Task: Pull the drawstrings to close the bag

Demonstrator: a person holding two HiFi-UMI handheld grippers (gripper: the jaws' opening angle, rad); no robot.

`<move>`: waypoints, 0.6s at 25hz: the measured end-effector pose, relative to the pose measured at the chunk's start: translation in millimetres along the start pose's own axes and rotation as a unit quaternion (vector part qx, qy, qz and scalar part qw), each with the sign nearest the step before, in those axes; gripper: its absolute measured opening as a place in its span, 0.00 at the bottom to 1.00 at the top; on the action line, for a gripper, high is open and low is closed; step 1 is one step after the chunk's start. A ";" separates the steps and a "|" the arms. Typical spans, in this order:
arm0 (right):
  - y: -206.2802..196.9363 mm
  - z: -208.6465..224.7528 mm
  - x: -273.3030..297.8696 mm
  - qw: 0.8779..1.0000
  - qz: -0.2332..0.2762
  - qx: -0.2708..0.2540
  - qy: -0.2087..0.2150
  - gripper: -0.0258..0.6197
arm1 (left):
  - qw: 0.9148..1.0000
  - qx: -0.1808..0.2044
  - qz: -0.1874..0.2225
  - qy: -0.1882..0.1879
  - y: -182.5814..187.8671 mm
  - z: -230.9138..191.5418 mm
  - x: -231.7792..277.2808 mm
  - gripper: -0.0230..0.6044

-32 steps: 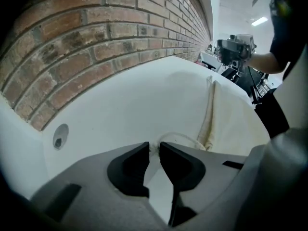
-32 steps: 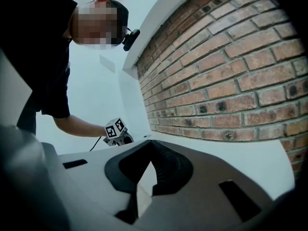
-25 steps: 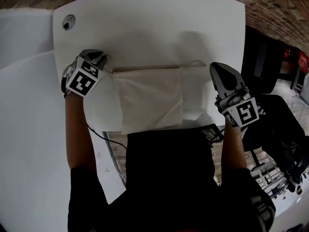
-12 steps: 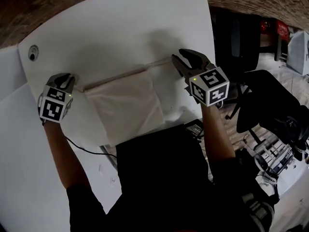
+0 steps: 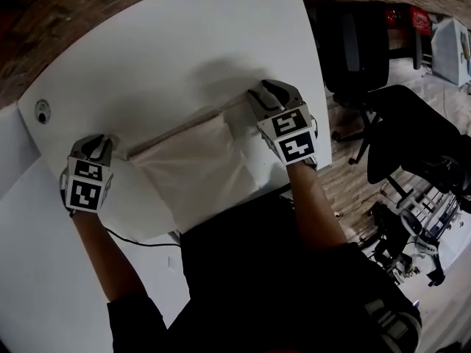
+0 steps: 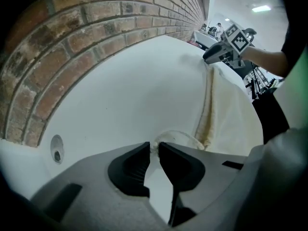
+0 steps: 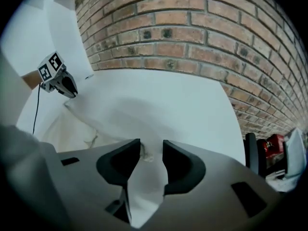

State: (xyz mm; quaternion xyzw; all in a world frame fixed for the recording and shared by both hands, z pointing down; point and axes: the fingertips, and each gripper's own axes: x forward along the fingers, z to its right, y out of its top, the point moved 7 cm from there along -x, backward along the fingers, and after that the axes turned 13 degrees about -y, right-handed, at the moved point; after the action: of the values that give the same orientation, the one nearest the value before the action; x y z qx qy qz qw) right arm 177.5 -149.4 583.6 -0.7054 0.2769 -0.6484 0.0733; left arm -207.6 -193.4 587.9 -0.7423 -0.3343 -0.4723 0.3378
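A cream drawstring bag [image 5: 195,164] lies flat on the white table [image 5: 184,43], its corded top edge facing away from me. My left gripper [image 5: 96,145] sits at the bag's top left corner, shut on the left drawstring loop [image 6: 175,136], which is pinched at the jaw tips [image 6: 154,147]. My right gripper [image 5: 268,94] is at the top right corner. Its jaws are opening, and the right drawstring's knotted end [image 7: 144,155] lies loose between them, not pressed. Across the bag [image 7: 72,129], the right gripper view shows the left gripper [image 7: 65,85].
The table's right edge runs close beside the right gripper, with a black office chair [image 5: 412,138] beyond it. A brick wall [image 7: 192,37] backs the table. A cable hole [image 5: 42,111] is at the far left, and a thin black cable [image 5: 140,240] hangs at the near edge.
The right gripper has come in from the right to the bag's top right corner and its jaws have parted, freeing the cord. The left gripper keeps its hold.
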 end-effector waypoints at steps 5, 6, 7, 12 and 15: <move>-9.7 -2.4 -9.5 1.000 -0.026 -0.001 -0.013 0.30 | 1.000 0.004 -0.016 -0.002 4.8 0.5 -0.3 0.15; -10.1 -3.4 -10.8 1.000 -0.026 0.002 -0.014 0.30 | 1.000 0.006 -0.017 -0.004 4.4 -0.2 -0.4 0.15; -9.0 -4.2 -12.3 1.000 -0.024 0.006 -0.016 0.30 | 1.000 0.008 -0.017 -0.007 3.7 -0.9 -0.4 0.15; -10.7 -7.9 -13.9 0.999 -0.036 0.016 -0.021 0.30 | 1.000 0.018 -0.018 -0.017 3.2 -2.6 -0.6 0.15; -17.6 -9.4 -12.9 0.998 -0.049 0.035 -0.025 0.28 | 0.999 0.023 -0.022 -0.020 4.1 -2.4 -0.2 0.15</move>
State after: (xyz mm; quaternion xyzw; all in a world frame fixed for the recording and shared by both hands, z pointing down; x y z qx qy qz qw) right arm 173.7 -126.0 581.8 -0.7311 0.2175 -0.6426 0.0726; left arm -205.4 -197.7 587.7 -0.7358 -0.3684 -0.4571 0.3377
